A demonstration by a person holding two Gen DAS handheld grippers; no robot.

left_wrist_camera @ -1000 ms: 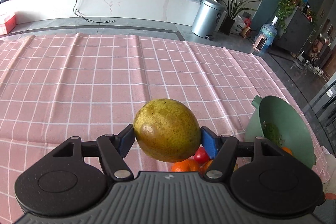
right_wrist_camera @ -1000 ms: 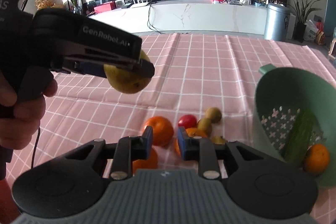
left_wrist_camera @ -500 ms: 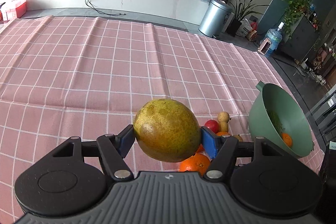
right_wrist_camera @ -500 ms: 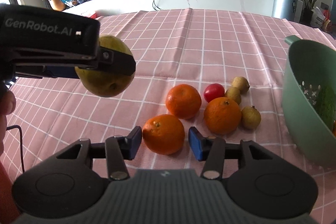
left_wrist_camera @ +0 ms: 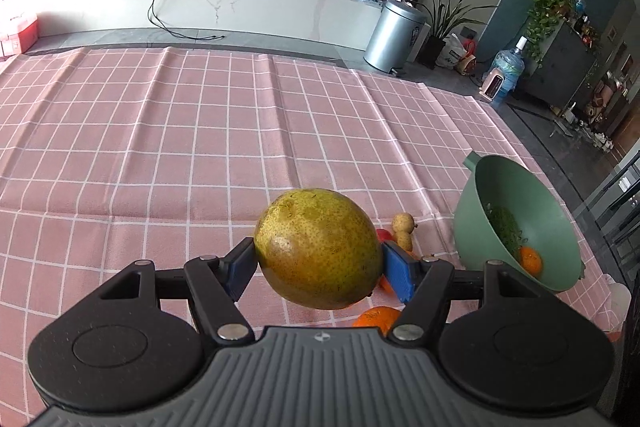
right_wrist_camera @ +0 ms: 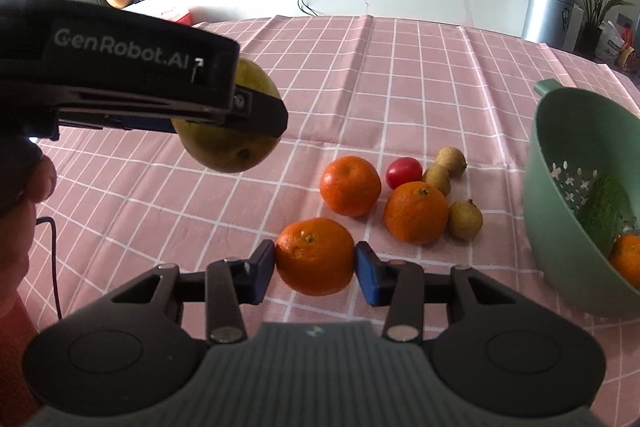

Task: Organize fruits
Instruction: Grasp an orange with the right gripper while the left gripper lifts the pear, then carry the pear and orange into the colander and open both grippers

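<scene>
My left gripper (left_wrist_camera: 318, 265) is shut on a large yellow-green mango (left_wrist_camera: 320, 247) and holds it in the air above the pink checked tablecloth; the mango also shows in the right wrist view (right_wrist_camera: 228, 143) under the left gripper body. My right gripper (right_wrist_camera: 315, 267) has its blue pads touching both sides of the nearest orange (right_wrist_camera: 315, 257), which sits low at the cloth. Two more oranges (right_wrist_camera: 350, 185) (right_wrist_camera: 416, 213), a red tomato (right_wrist_camera: 404, 173) and three small yellowish fruits (right_wrist_camera: 465, 214) lie just beyond it.
A green colander (right_wrist_camera: 560, 147) stands at the right with a green vegetable (right_wrist_camera: 604, 211) and an orange (right_wrist_camera: 626, 259) inside; it also shows in the left wrist view (left_wrist_camera: 516, 187). The person's hand (right_wrist_camera: 24, 195) holds the left gripper at far left. The table's edge lies beyond the colander.
The right gripper has moved forward and closed its pads onto the nearest orange. The left gripper still holds the mango and has shifted slightly, with the view tilted a little more forward.
</scene>
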